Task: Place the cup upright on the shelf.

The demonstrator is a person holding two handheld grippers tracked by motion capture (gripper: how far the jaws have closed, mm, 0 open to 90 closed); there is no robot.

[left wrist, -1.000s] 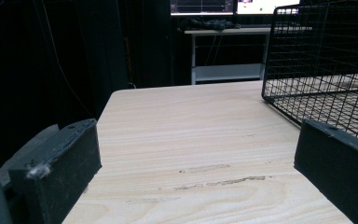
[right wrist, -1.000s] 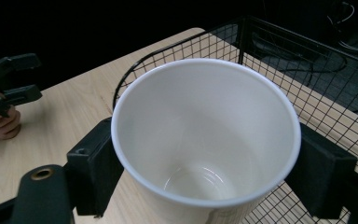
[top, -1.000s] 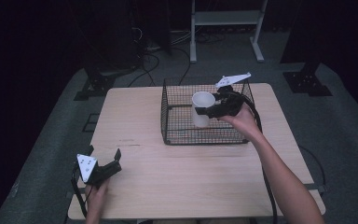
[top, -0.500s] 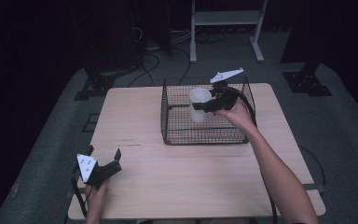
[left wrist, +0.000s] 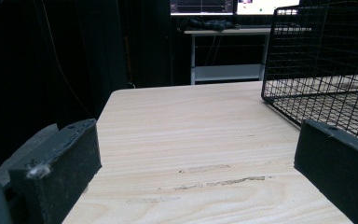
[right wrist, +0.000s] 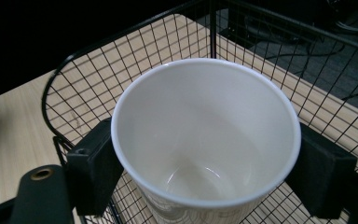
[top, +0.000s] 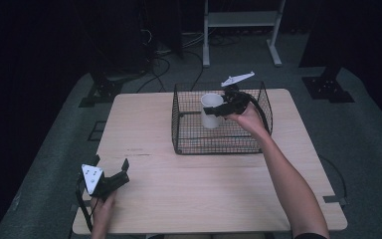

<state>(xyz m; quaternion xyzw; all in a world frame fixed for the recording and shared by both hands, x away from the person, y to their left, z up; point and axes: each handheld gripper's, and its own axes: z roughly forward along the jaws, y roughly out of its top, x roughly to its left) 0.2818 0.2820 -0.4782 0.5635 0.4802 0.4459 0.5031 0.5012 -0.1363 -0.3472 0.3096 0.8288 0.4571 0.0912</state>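
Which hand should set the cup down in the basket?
Right. The right gripper already clamps the cup upright inside the basket. The left gripper sits open near the table's front corner, well away from it.

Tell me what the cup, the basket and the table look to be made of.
Cup: probably paper, matte white with a thin rolled rim and faint print outside; plastic is possible.
Basket: thin dark metal wire in an open grid, likely coated.
Table: pale wood or wood-look laminate, with visible grain.

Wire basket point(top: 219, 144) walls fence the cup point(top: 210, 110); top open.
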